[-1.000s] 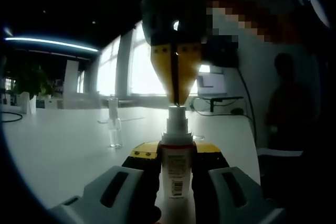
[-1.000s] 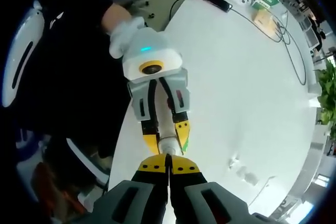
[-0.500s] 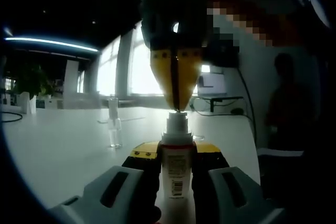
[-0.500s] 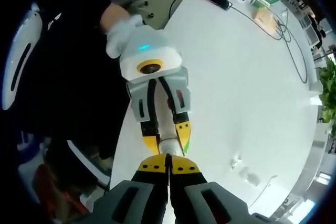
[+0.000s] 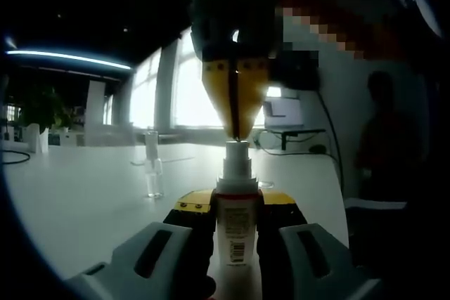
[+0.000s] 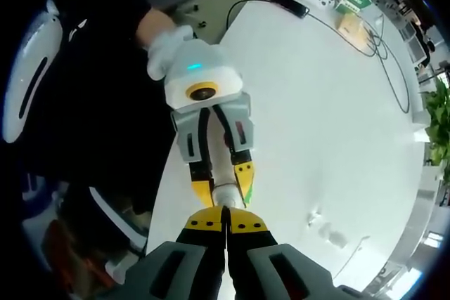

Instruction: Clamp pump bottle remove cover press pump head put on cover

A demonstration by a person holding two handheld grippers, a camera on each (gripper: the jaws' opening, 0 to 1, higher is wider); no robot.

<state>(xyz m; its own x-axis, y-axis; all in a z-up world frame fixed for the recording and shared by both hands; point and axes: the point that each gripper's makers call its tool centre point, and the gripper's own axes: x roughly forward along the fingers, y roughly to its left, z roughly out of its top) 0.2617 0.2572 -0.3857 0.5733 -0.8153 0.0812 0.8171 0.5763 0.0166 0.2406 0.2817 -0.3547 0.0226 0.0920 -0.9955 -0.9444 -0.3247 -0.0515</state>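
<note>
At left of the left gripper view, a clear cover (image 5: 154,168) is seen standing on the white table (image 5: 77,194). At centre, the pump bottle (image 5: 235,205) is clamped by the left gripper (image 5: 235,205). The right gripper (image 5: 237,135), jaws together and seemingly empty, has risen and re-seated on the pump head (image 5: 236,148): pressing is probably underway. Bright windows (image 5: 186,96) are seen behind.

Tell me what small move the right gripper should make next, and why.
Probably press straight down. The left gripper clamps the bottle upright, the cover stands off on the table, and the shut right gripper sits on the pump head.
</note>
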